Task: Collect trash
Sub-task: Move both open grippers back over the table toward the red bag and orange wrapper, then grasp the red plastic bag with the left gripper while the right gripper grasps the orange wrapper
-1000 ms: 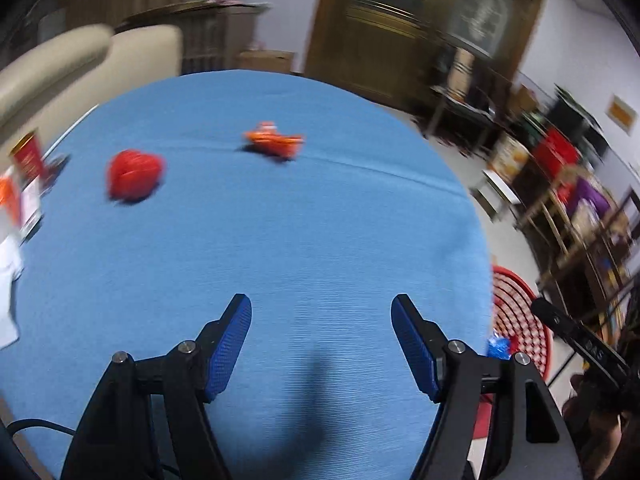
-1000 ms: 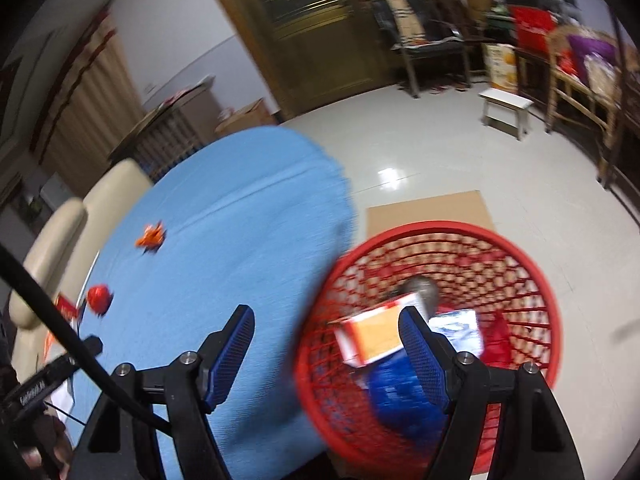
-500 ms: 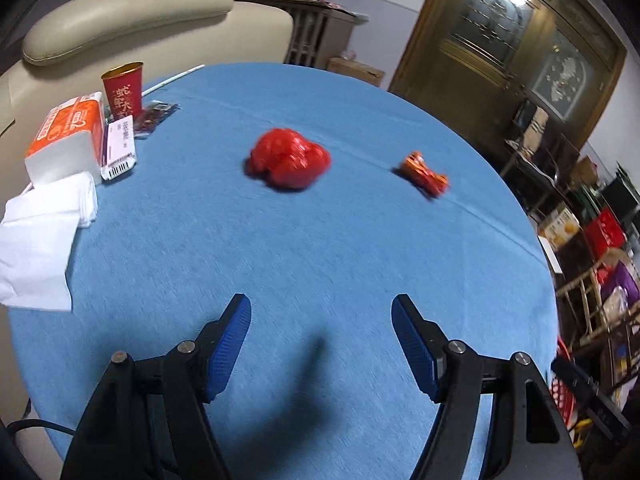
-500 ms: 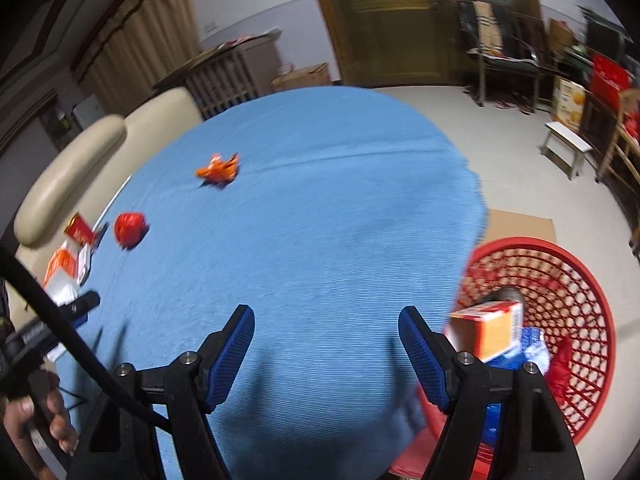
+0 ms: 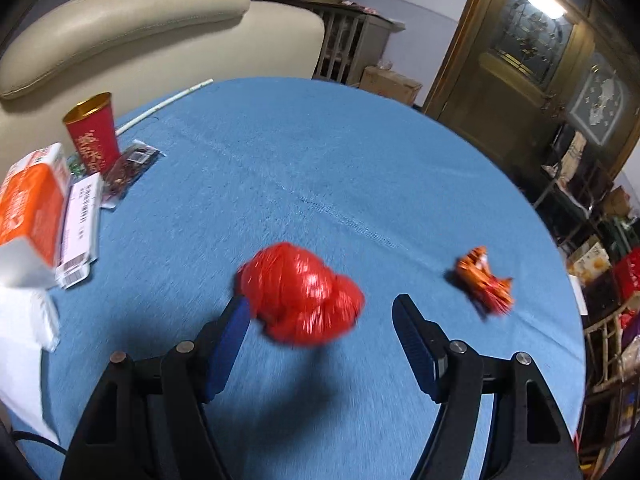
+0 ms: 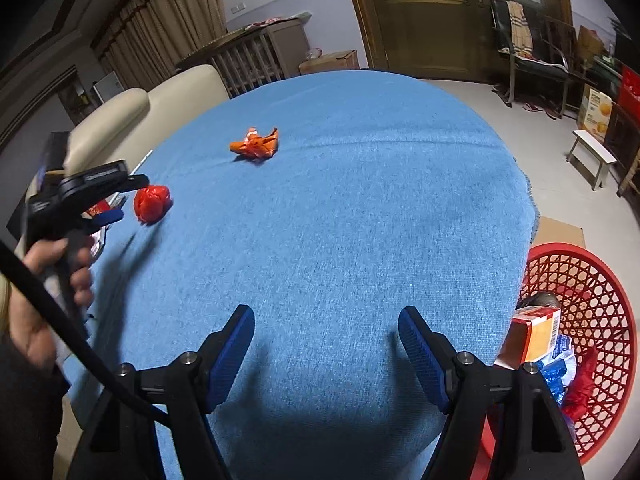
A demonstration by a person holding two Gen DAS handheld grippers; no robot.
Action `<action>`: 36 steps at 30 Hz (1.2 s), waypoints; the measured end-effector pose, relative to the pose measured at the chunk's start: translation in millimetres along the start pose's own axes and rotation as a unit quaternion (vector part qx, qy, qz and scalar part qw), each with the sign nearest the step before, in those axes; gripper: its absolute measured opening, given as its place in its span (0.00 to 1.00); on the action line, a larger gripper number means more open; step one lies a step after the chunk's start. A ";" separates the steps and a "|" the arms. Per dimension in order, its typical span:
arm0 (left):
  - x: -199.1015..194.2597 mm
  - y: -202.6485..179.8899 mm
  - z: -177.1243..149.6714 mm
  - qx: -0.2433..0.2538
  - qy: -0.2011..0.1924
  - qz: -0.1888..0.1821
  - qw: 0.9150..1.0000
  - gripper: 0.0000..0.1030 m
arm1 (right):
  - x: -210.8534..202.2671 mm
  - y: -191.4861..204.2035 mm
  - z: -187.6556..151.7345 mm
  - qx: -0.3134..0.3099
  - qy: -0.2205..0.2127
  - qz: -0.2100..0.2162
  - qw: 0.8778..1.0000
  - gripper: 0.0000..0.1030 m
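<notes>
A crumpled red plastic bag (image 5: pixel 300 292) (image 6: pixel 152 203) lies on the blue tablecloth (image 5: pixel 320 152) (image 6: pixel 360 220). My left gripper (image 5: pixel 320 312) (image 6: pixel 118 198) is open, and the bag sits just ahead of and partly between its blue fingertips, nearer the left one. No pad presses on it. An orange wrapper (image 5: pixel 484 280) (image 6: pixel 256 145) lies further right on the cloth. My right gripper (image 6: pixel 326 320) hangs open over bare cloth near the table's front edge, with nothing between its fingers. A hand (image 6: pixel 36 280) holds the left gripper's grip.
A red mesh basket (image 6: pixel 608 276) on the floor at the right holds a box and wrappers. At the table's left stand a red cup (image 5: pixel 94 132), an orange tissue pack (image 5: pixel 28 204), white tissues (image 5: pixel 20 320) and a snack packet (image 5: pixel 128 164). A beige sofa (image 5: pixel 140 32) is behind.
The left gripper has swept across the table up to the red bag, which now sits at its fingertips. The right gripper has swung from over the basket to over the table.
</notes>
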State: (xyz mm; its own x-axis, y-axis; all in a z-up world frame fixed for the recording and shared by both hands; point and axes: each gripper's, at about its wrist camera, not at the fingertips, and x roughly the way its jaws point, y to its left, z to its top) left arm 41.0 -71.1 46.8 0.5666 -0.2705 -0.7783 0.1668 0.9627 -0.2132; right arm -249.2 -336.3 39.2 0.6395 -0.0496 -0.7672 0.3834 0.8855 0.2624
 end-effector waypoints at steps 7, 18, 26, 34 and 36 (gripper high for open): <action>34.4 -1.2 4.2 0.030 0.023 0.031 0.999 0.60 | 10.6 -10.6 10.9 0.015 0.006 -0.002 1.000 0.75; -20.9 14.3 -41.8 0.065 0.014 -0.011 0.998 0.50 | 51.7 20.3 70.7 -0.027 -0.008 0.015 0.999 0.75; -57.6 29.0 -82.9 0.064 0.015 -0.016 0.998 0.50 | 123.9 94.1 149.5 -0.154 -0.017 0.015 0.988 0.75; -67.6 38.6 -87.1 0.056 0.014 -0.020 0.998 0.50 | 193.3 129.1 178.9 -0.190 0.024 -0.023 0.981 0.75; -66.5 38.3 -86.6 0.058 0.013 -0.019 0.998 0.50 | 203.2 128.1 179.5 -0.198 0.039 -0.029 0.979 0.73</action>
State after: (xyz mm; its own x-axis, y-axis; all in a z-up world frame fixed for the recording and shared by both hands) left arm -60.2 -15.5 39.2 0.5373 -0.3050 -0.7863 0.2803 0.9439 -0.1745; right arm 49.5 -315.9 22.0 0.5658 -0.0843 -0.8202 0.1207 0.9925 -0.0188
